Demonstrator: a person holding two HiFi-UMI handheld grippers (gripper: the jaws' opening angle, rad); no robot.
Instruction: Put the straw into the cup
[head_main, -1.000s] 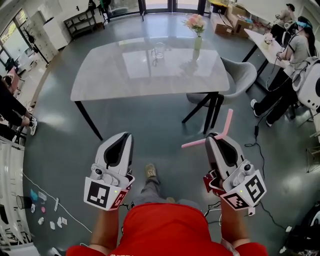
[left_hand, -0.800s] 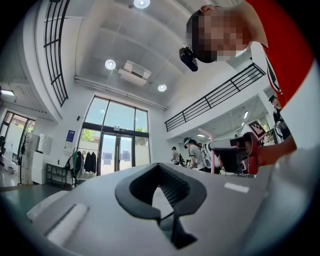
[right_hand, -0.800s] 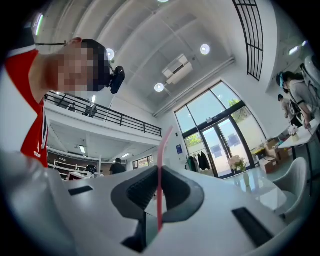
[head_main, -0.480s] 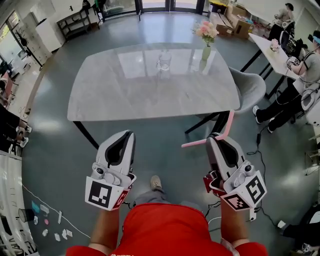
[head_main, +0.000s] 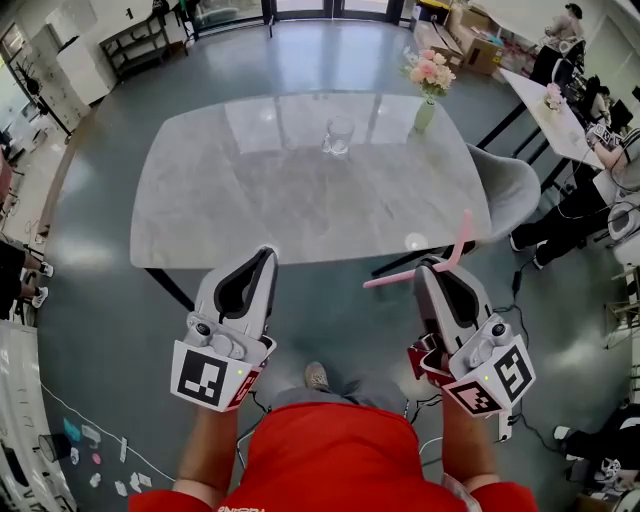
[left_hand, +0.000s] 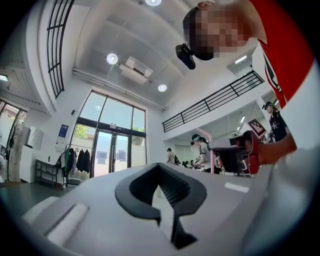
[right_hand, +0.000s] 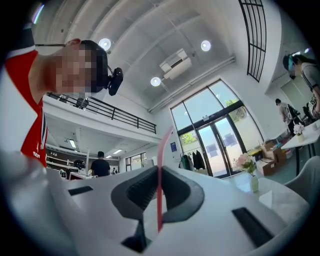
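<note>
A clear glass cup (head_main: 340, 135) stands on the far middle of the grey marble table (head_main: 250, 200). My right gripper (head_main: 432, 268) is shut on a pink bent straw (head_main: 420, 262), held just off the table's near right corner; the straw (right_hand: 160, 185) runs up between its jaws in the right gripper view. My left gripper (head_main: 257, 262) hangs at the table's near edge, shut with nothing in it. In the left gripper view the left gripper (left_hand: 167, 212) has its jaws together and the right gripper with the straw (left_hand: 212, 152) shows at the right.
A vase of pink flowers (head_main: 429, 85) stands at the table's far right corner. A grey chair (head_main: 505, 185) sits by the table's right side. People sit at another table (head_main: 555, 105) at the far right. Cables lie on the floor.
The view has advanced toward the table; the cup and vase now lie nearer. Both grippers keep their pose, the right one still holding the straw.
</note>
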